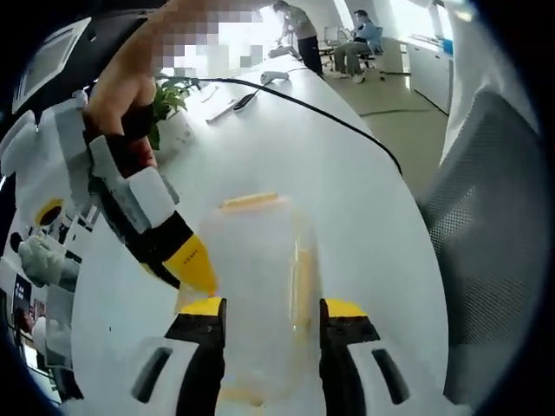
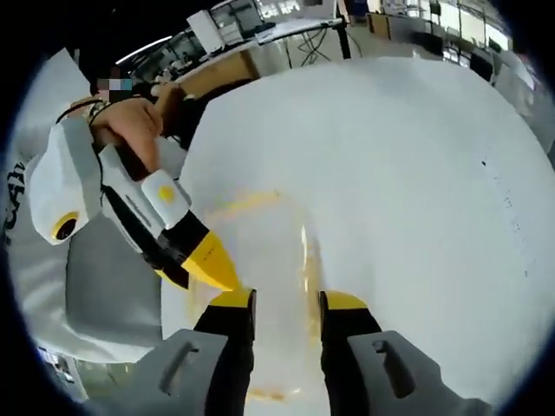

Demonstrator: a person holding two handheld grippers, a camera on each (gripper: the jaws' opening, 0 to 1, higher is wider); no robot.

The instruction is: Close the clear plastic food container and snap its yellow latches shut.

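The clear plastic container (image 1: 260,286) lies on the white table (image 1: 347,173) with a yellow latch (image 1: 250,201) at its far end and another along its side. My left gripper (image 1: 273,308) has its yellow-tipped jaws on either side of the container's near part, shut on it. The right gripper (image 1: 198,267) reaches in from the upper left, its yellow tip against the container's left edge. In the right gripper view the container (image 2: 277,260) is blurred and runs between the jaws of my right gripper (image 2: 288,302). The left gripper (image 2: 212,264) touches the container's left side there.
A black cable (image 1: 329,117) crosses the table beyond the container. A potted plant (image 1: 169,100) and small items sit at the far left. A grey mesh chair (image 1: 494,243) stands at the right. People sit at desks far behind.
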